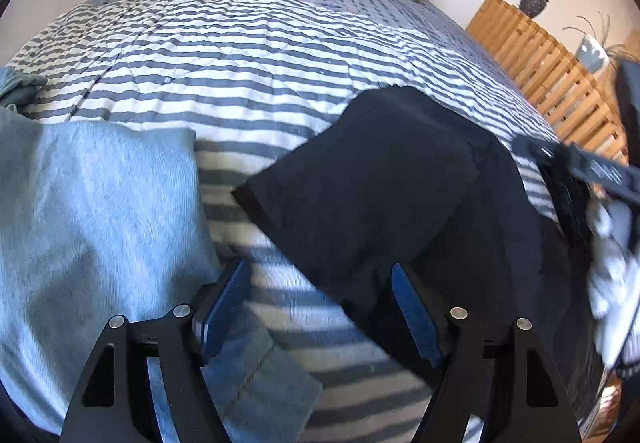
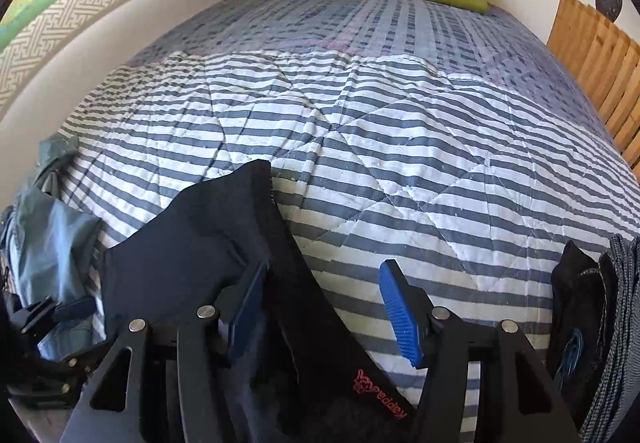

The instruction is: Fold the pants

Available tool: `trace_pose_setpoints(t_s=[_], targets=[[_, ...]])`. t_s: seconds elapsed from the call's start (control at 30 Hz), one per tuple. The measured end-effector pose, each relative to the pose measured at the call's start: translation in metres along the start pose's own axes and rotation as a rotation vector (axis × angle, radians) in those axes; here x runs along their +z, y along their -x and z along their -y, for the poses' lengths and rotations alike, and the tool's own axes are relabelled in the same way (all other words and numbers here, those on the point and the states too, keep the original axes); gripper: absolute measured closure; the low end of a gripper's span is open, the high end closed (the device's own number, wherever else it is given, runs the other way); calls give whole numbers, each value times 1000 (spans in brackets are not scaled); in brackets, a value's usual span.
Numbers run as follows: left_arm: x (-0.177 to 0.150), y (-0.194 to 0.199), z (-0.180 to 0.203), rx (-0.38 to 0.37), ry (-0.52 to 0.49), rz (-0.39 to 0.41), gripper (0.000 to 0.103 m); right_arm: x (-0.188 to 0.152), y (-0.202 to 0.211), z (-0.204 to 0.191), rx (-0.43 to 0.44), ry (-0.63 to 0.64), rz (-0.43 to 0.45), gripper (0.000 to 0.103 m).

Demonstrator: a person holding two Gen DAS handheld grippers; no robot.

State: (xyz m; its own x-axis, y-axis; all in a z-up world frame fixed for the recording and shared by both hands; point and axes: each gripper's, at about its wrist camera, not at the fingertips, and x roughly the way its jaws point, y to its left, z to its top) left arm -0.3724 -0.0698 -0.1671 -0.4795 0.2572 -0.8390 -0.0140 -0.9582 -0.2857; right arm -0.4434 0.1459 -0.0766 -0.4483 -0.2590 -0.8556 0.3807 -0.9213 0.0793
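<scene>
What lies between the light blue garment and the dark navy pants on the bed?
In the left wrist view, only bare striped quilt separates the light blue garment from the dark navy pants.

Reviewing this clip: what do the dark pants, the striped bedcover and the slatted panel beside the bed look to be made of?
Dark pants: soft matte navy or black fabric, likely cotton or fleece; it drapes limply and shows no sheen.
Striped bedcover: quilted woven cloth, probably cotton; stitched diamond lines puff the surface.
Slatted panel: light wood, apparently unpainted; warm tone, parallel slats. Grain is too blurred to confirm.
</scene>
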Motion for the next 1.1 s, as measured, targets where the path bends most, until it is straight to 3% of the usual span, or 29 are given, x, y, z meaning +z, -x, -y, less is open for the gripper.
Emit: trace_pose_setpoints(t_s=[0.07,0.1,0.13,0.17,0.33,0.4,0.53,0.63,0.7,0.9,0.97,1.1], targets=[[9,-4,-4,-30,50,1,31,-8,13,3,9,-13,20,48],[12,-4,-6,-37,71,8,40,-14,21,6,34,-21,22,48],[14,-6,-8,-15,86,12,62,-18,28,10,35,-30,27,48],[18,-8,-12,4,100,16,77,-22,35,12,35,-43,37,48],[16,-8,-38,-99,243,9,101,-36,58,15,81,-28,34,48],[15,2,-34,-70,218,32,102,-37,58,14,66,-14,26,48],[10,50,-24,-41,148,169,102,-39,64,22,72,-53,28,48],[7,33,-33,-10,176,95,102,-45,64,27,26,-44,28,48],[5,9,-38,5,196,28,102,-51,47,31,-14,-28,-32,48],[5,3,-41,-7,198,43,102,-62,-2,42,-23,-14,-129,51],[6,5,-41,-11,190,44,102,-63,-16,40,-114,18,-120,50],[10,6,-31,18,135,63,102,-48,-3,39,-114,-41,-57,50]])
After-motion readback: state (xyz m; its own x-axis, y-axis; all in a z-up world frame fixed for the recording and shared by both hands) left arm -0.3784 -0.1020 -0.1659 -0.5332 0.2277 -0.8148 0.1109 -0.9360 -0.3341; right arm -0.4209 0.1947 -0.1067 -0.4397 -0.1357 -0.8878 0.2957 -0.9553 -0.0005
